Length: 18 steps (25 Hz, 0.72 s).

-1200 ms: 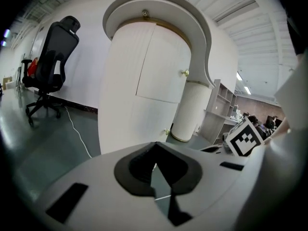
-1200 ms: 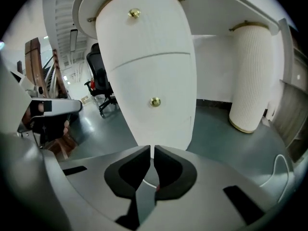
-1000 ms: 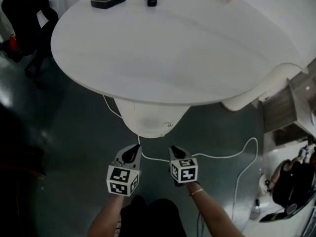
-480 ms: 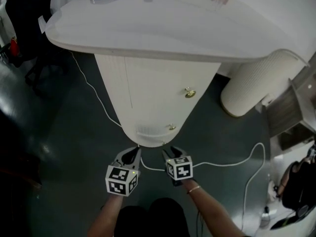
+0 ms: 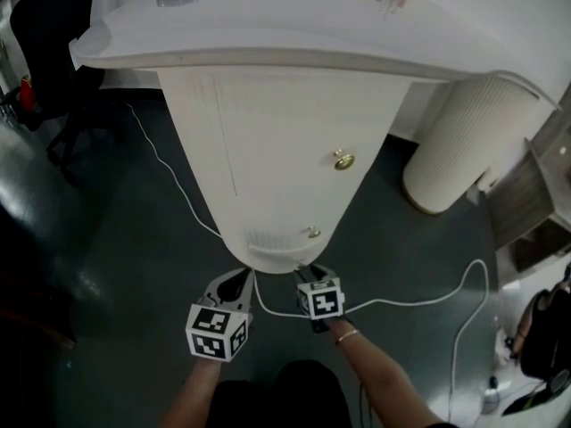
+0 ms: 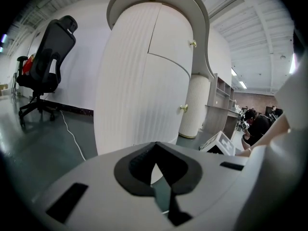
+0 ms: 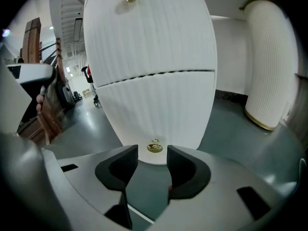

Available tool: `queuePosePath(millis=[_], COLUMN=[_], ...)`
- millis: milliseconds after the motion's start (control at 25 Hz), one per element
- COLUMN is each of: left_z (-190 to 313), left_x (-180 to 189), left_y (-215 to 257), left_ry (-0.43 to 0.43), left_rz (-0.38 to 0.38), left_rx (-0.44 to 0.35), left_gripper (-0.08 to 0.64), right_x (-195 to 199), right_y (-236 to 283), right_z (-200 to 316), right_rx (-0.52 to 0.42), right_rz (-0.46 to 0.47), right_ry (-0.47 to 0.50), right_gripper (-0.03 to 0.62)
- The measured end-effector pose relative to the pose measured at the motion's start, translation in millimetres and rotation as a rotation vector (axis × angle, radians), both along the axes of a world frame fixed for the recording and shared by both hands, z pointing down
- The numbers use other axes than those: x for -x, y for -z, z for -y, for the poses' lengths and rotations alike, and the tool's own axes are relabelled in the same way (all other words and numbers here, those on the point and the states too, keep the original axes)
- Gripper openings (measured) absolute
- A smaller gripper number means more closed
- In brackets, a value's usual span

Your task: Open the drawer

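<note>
Head view: left gripper (image 5: 234, 280) and right gripper (image 5: 308, 275) low, near the closed bottom drawer (image 5: 272, 208). Left gripper view: jaws clenched, empty. Right gripper view: jaws just opened wide, brass knob (image 7: 154, 147) just beyond them, ungripped. Grasping and pulling remain.

Left gripper (image 5: 232, 283) low, left of centre, jaws closed tip to tip, nothing between them; marker cube (image 5: 217, 333) faces up. Right gripper (image 5: 309, 275) just beside it, slightly further forward, pitched downward. Its jaws have just been opening and now stand wide apart, gripping nothing. Left forearm (image 5: 189, 398) and right forearm (image 5: 385, 387) bare, reaching forward from bottom edge, converging toward grippers.
</note>
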<state>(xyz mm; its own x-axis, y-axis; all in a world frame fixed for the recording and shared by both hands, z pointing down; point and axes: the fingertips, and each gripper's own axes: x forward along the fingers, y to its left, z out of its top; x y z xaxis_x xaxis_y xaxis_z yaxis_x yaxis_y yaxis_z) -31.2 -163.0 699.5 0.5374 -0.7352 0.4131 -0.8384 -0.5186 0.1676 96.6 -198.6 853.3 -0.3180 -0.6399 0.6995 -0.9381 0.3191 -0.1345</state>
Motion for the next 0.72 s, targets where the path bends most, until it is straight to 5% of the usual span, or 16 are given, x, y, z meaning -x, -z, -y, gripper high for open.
queuePosePath(millis=[440, 720], left_z=[5, 6], left_x=[8, 5], left_y=[0, -4], left_ry=[0.017, 0.010], left_rz=[-0.011, -0.012], left_rx=[0.001, 0.008], left_gripper=[0.003, 0.003], right_x=[5, 5], right_y=[-17, -17], right_z=[18, 18], right_rx=[0.004, -0.012], right_rz=[-0.053, -0.099], right_ry=[0.013, 0.054], right_gripper=[0.164, 0.103])
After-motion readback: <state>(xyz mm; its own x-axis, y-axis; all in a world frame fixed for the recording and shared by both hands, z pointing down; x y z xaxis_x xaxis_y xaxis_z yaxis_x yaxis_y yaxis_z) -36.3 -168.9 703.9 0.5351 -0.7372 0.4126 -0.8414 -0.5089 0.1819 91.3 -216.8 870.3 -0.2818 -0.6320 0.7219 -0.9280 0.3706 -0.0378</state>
